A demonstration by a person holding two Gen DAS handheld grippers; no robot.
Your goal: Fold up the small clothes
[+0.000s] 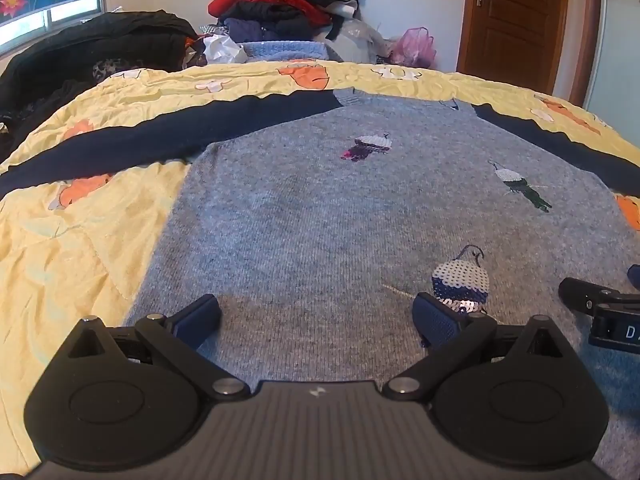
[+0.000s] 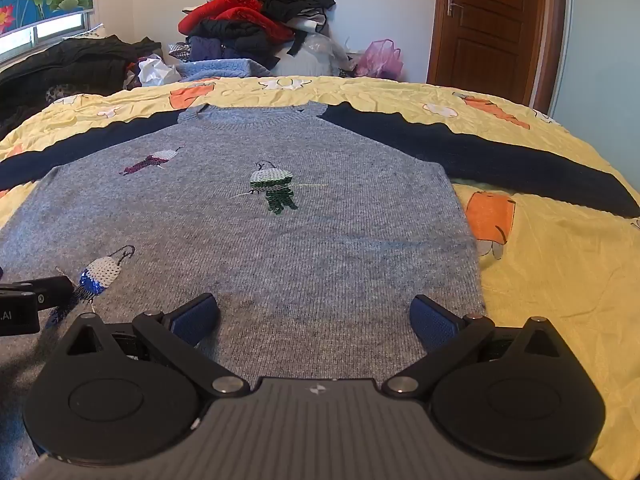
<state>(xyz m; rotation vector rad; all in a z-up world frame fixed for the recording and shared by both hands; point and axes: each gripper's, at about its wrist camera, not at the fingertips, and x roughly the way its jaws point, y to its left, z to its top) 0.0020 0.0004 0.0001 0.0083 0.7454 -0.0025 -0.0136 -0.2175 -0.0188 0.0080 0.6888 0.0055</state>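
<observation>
Both grippers, left gripper (image 1: 316,320) and right gripper (image 2: 316,320), jaws spread, hover over the grey sweater (image 2: 248,240) on the yellow quilt (image 2: 560,272).

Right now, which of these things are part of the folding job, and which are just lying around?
Job:
grey sweater with navy sleeves, spread flat
left gripper, jaws open
right gripper, jaws open

Lying about:
clothes pile
black coat
pink bag
yellow quilt, underneath
</observation>
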